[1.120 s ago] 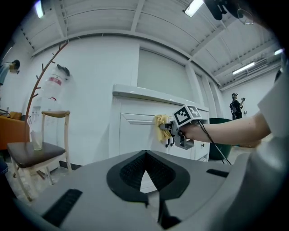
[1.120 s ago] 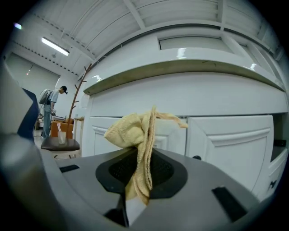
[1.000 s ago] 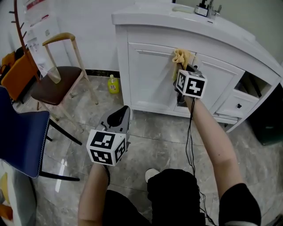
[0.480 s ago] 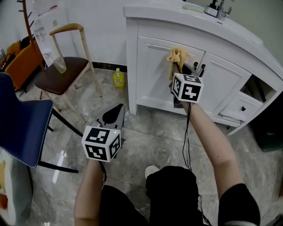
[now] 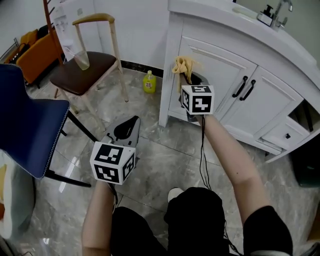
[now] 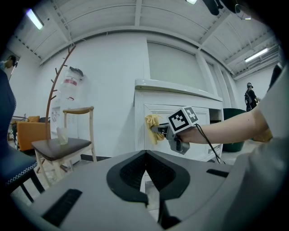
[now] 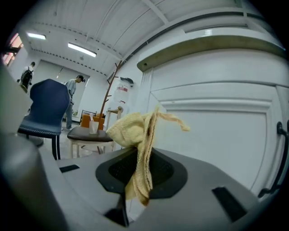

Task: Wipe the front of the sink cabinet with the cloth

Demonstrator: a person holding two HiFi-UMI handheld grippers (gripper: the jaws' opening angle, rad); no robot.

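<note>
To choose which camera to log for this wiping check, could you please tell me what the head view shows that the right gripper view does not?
Only the head view: the left gripper held over the floor, a yellow bottle by the wall, and the faucet. Only the right gripper view: the right gripper seen close, shut on the cloth, and people standing far off at the left. Both: the cloth, the white cabinet front, the wooden chair and the blue chair.
</note>
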